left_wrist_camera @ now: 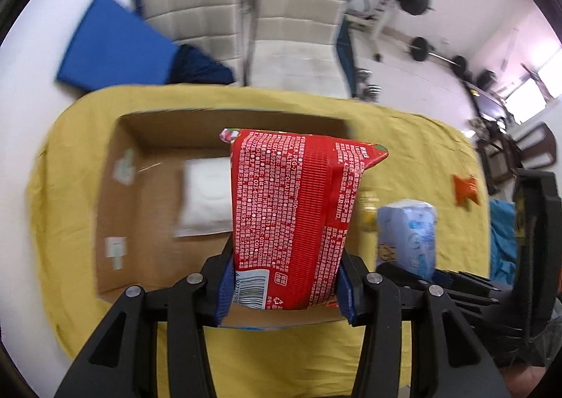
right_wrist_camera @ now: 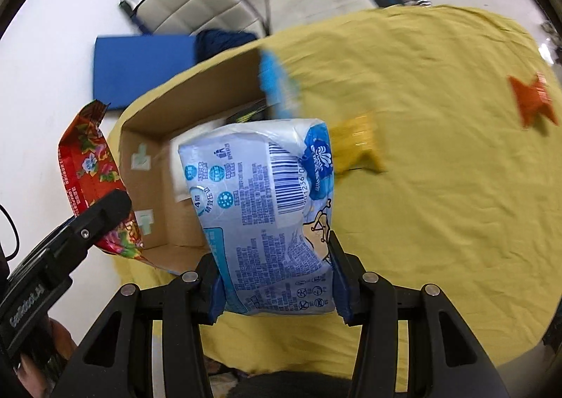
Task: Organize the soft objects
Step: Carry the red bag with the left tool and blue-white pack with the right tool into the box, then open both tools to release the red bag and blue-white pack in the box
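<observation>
Left gripper (left_wrist_camera: 284, 287) pinching red wet-wipe pack (left_wrist_camera: 295, 215) | right gripper (right_wrist_camera: 277, 287) pinching blue tissue pack (right_wrist_camera: 267, 208) | lower yours flat beside white pack (left_wrist_camera: 207, 198) in cardboard box (left_wrist_camera: 116, 215) (box part-filled).

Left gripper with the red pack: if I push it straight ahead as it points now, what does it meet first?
Probably the cardboard box: the left gripper holds the red pack above its open inside, aimed near the white packet on its floor. Depth is unclear.
</observation>
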